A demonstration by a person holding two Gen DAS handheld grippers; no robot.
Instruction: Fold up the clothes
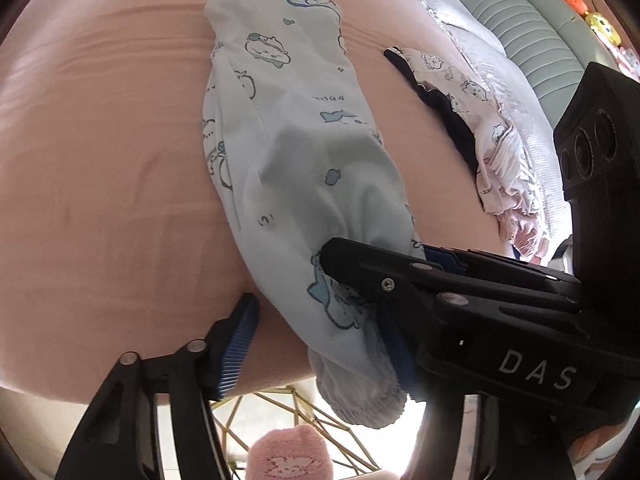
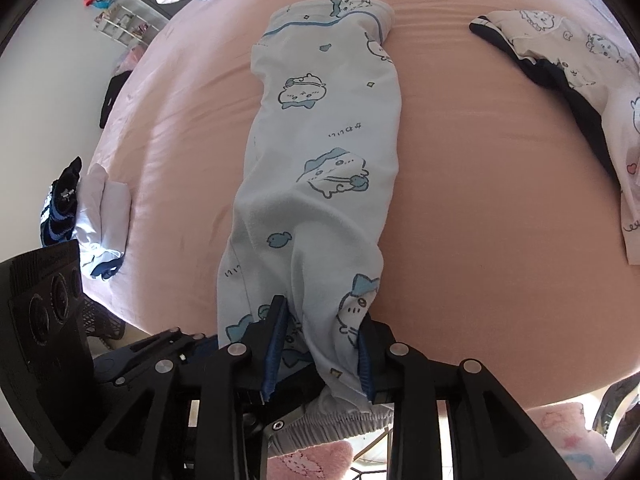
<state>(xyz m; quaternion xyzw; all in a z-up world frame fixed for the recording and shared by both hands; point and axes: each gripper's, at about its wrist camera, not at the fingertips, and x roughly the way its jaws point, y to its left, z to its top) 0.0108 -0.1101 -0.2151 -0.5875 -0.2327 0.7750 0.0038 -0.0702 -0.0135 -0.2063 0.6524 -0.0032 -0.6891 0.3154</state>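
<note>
Pink sheet covers a wide bed [image 2: 480, 200], which fills most of both views and lies smooth apart from shallow creases. Bare sheet lies open to the left and right of the main garment, with more room on the left in the left wrist view.

Light blue pyjama trousers [image 2: 320, 152] printed with cartoon animals lie folded lengthwise into one long narrow strip. Their long axis runs from the near edge of the bed straight toward the far side. The far end is flat on the sheet, and the elastic cuffs at the near end hang over the bed's near edge.

To the right, well apart from the trousers, a white printed garment with dark navy trim [image 2: 568, 80] lies loosely spread near the right edge. At the left edge a small pile of white and blue cloth [image 2: 100, 216] sits beside a dark striped item.

The right gripper [image 2: 320, 356] has its blue-padded fingers on either side of the trousers' near end; the right pad touches the fabric, the left stands slightly off, so the jaws are parted, not pressing. The left gripper [image 1: 316, 340] stands wide apart, one finger [image 1: 236, 344] on bare sheet left of the trousers, the other mostly hidden behind the right gripper.

Below the bed edge, a fluffy pink slipper [image 1: 288, 456] shows.
</note>
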